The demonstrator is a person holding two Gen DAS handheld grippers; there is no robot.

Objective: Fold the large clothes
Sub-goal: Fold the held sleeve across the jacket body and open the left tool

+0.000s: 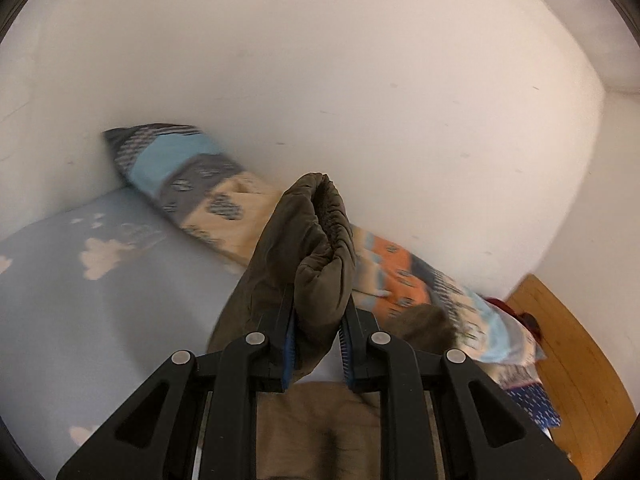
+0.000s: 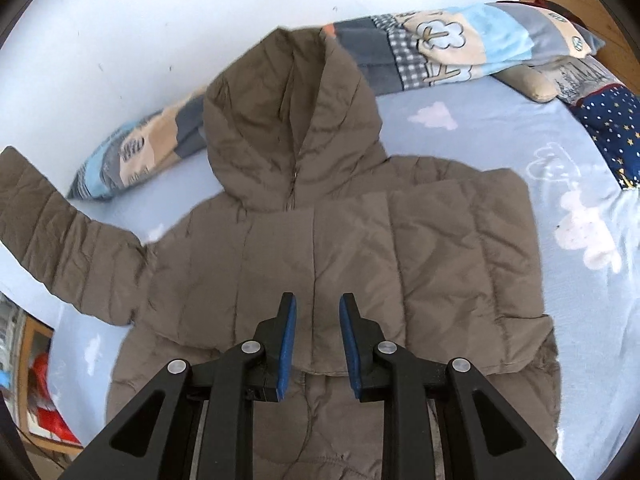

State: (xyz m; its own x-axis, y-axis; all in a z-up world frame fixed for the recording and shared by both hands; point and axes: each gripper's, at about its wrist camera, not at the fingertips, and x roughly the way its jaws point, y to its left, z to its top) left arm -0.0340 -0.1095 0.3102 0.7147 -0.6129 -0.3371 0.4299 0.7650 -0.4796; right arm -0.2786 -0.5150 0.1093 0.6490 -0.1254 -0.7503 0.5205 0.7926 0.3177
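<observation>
A brown hooded puffer jacket (image 2: 320, 232) lies front up on a light blue bed sheet (image 2: 480, 136). Its right sleeve is folded across the chest. Its left sleeve (image 2: 60, 236) stretches out to the left and rises off the bed. My left gripper (image 1: 318, 312) is shut on that sleeve's elastic cuff (image 1: 316, 240) and holds it up above the bed. My right gripper (image 2: 318, 312) is open and empty, hovering just above the jacket's folded chest area.
A patchwork blanket roll (image 2: 440, 48) lies along the white wall (image 1: 320, 60) behind the hood. A star-patterned navy pillow (image 2: 612, 128) sits at the right. A wooden headboard (image 1: 576, 360) stands at the bed's end. A wooden shelf (image 2: 36, 380) with red items is at the lower left.
</observation>
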